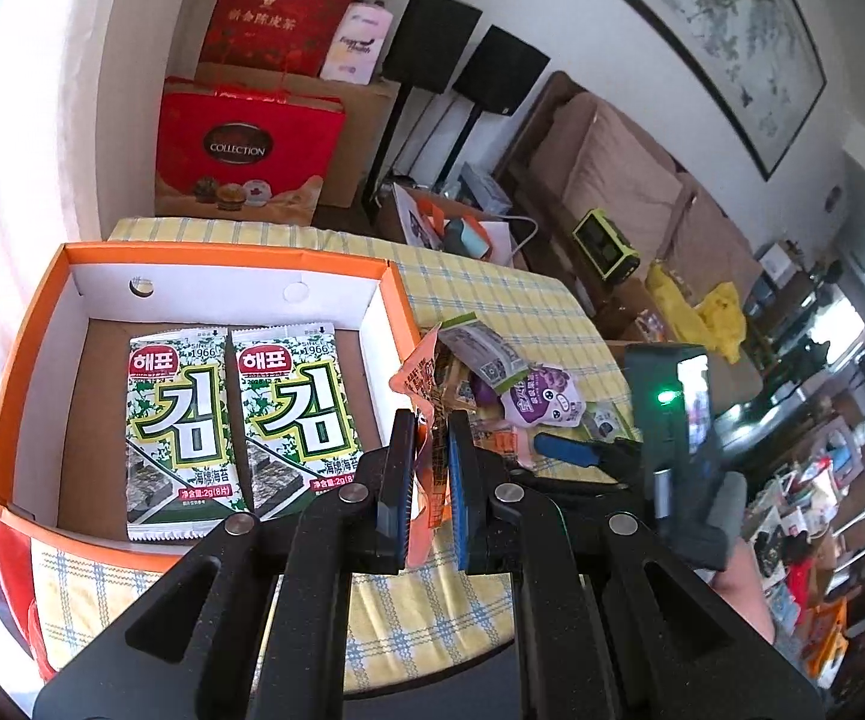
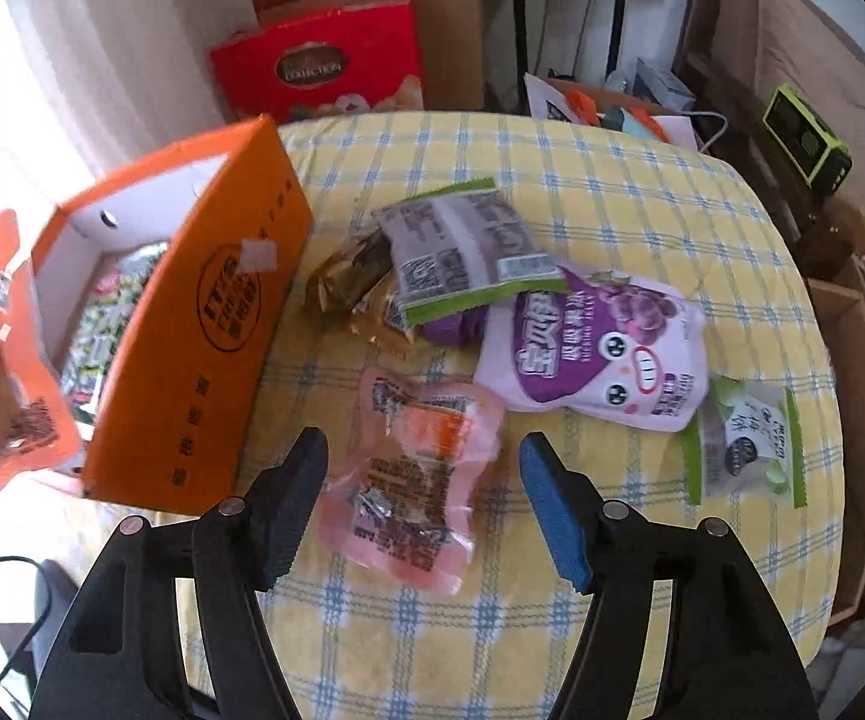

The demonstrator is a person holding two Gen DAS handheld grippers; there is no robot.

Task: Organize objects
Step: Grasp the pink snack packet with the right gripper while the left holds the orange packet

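The left gripper point(image 1: 431, 468) is clenched on an orange snack packet point(image 1: 426, 420), holding it on edge just beside the right wall of the orange box point(image 1: 24, 360), where two green seaweed packs point(image 1: 183, 420) lie flat side by side. The right gripper point(image 2: 423, 480) is spread wide above a pink snack packet point(image 2: 414, 474) lying on the yellow checked tablecloth point(image 2: 612, 180), grasping nothing. Beyond it, a purple grape pouch point(image 2: 600, 354) overlaps a loose heap of other packets.
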